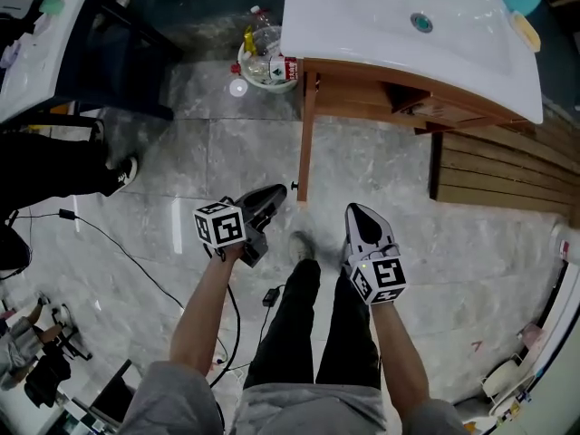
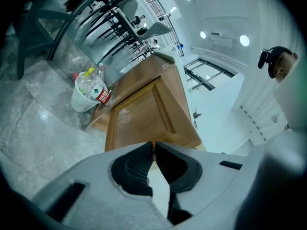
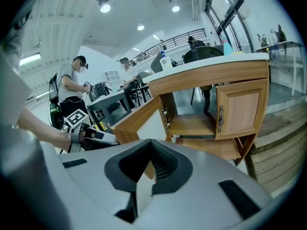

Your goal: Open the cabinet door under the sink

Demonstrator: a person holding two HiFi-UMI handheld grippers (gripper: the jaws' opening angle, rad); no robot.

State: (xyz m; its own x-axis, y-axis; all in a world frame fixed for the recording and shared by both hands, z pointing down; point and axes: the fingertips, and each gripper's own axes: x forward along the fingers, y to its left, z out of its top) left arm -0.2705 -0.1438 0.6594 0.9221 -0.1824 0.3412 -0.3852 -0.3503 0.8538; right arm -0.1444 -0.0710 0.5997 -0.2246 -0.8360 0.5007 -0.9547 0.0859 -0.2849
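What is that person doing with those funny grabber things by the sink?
A person stands in front of the wooden cabinet under the white sink, with a gripper in each hand. One cabinet door already stands swung wide open, so the shelf inside shows. The other door is shut. The left gripper is right beside the open door's knob, its jaws together and empty. The right gripper hangs over the floor, jaws together and empty too.
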